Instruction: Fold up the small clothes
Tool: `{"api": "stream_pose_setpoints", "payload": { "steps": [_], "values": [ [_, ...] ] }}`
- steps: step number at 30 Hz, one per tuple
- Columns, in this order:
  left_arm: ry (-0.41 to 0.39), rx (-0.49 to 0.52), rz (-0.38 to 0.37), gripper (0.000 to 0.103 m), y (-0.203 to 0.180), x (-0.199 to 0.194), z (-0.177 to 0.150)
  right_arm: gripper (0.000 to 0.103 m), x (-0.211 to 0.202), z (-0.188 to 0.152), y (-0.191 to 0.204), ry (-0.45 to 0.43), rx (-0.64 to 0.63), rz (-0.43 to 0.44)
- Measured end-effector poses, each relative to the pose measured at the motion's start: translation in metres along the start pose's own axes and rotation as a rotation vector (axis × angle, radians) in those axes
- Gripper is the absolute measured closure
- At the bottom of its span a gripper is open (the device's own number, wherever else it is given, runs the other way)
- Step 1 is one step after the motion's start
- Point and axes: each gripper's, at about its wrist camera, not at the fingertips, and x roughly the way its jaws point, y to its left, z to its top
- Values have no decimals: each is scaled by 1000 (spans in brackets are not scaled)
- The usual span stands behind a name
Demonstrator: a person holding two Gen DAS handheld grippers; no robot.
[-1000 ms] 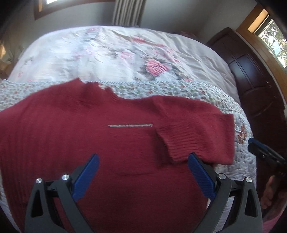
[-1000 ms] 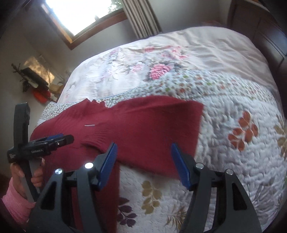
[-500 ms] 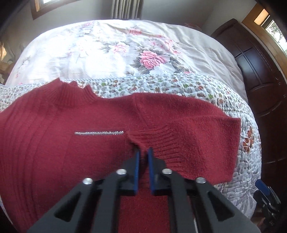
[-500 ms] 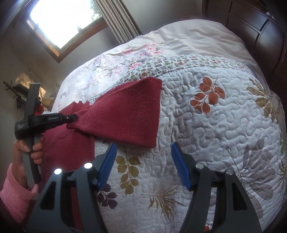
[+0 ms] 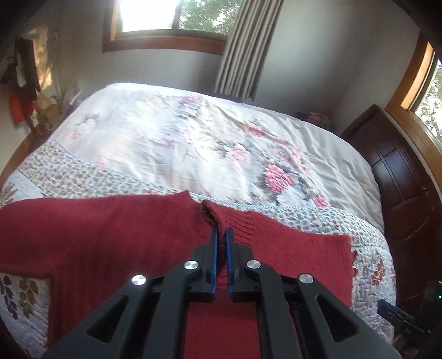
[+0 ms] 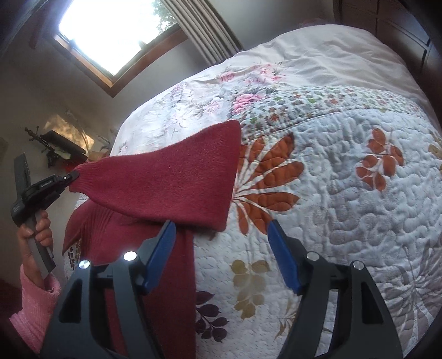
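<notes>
Since half a second ago the left gripper (image 5: pixel 221 234) has lifted the sleeve cuff (image 5: pixel 212 214) off the sweater (image 5: pixel 91 243), pulling the sleeve taut. Its jaws are pinched narrow on the cuff at frame centre. The right gripper (image 6: pixel 222 243) hovers wide and empty, lower centre, over the quilt (image 6: pixel 345 179). Sleeve folding looks underway; next, carry the cuff across the body and release.

Home bedroom: quilted bed (image 5: pixel 367 248), curtained window (image 5: pixel 165 24)
</notes>
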Motion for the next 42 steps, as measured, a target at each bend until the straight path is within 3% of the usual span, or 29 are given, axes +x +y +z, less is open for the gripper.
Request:
{"api": "stream_pose_setpoints", "payload": {
  "steps": [5,8,10,12,15,18,19,22,24,26,28,30,34,37,40,41,42],
  "values": [
    [41,-24,58,98,34,20,-1,29,49,15,16,80,64,90],
    [61,-44,71,98,49,28,-4,33,71,20,27,109,71,104],
    [82,-44,88,98,58,37,-7,66,83,19,34,146,54,57],
    [122,-41,112,97,67,50,-14,72,94,14,36,180,41,-9],
    [197,-35,139,97,81,74,-26,76,100,6,31,202,51,-13],
    [258,-2,181,95,93,93,-38,76,99,4,29,216,67,-3],
    [258,5,190,91,95,92,-38,74,98,5,30,221,57,-9],
    [205,2,219,89,102,66,-27,65,82,11,44,194,14,-40],
    [127,-10,201,89,100,39,-14,65,65,17,57,141,-21,-35],
    [104,27,172,85,85,25,-8,63,55,25,73,109,-56,-23],
    [126,73,112,77,65,26,-8,55,58,29,88,115,-91,-21],
    [178,82,61,76,54,39,-17,55,70,28,95,142,-107,-38],
    [319,59,60,77,59,85,-47,56,102,17,83,218,-50,-89],
    [301,89,55,77,63,93,-58,55,110,10,77,208,-33,-86],
    [285,73,21,77,66,72,-51,49,102,11,87,188,-37,-100],
    [273,64,13,75,70,62,-47,46,94,12,93,171,-40,-99],
    [252,57,7,66,75,51,-44,39,87,11,100,155,-47,-92]
  ]
}}
